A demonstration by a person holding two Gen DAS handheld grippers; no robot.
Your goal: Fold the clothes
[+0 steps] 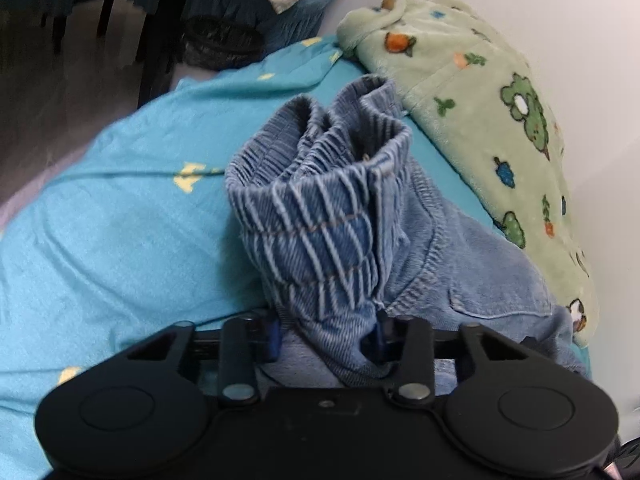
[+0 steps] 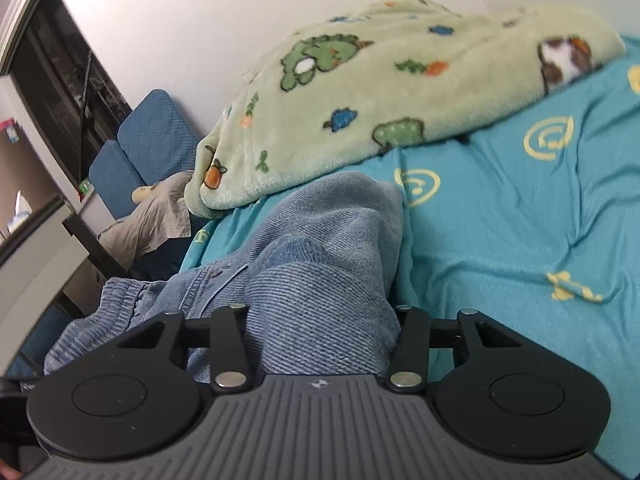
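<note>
A pair of small blue denim jeans (image 1: 460, 256) lies on a turquoise bed sheet (image 1: 120, 220). Its ribbed elastic waistband (image 1: 320, 184) stands bunched up in front of my left gripper (image 1: 326, 336), whose blue pads press on it from both sides. In the right wrist view a thick fold of the same jeans (image 2: 328, 216) fills the gap of my right gripper (image 2: 324, 320), with both fingers tight against the cloth. The fingertips there are mostly hidden by denim.
A green fleece blanket (image 1: 480, 100) with cartoon prints lies bunched against the white wall just beyond the jeans, also visible as the blanket (image 2: 360, 92) from the right. The sheet (image 2: 500, 220) stretches to the right. A blue chair (image 2: 148, 136) with grey cloth (image 2: 156, 216) stands past the bed's edge.
</note>
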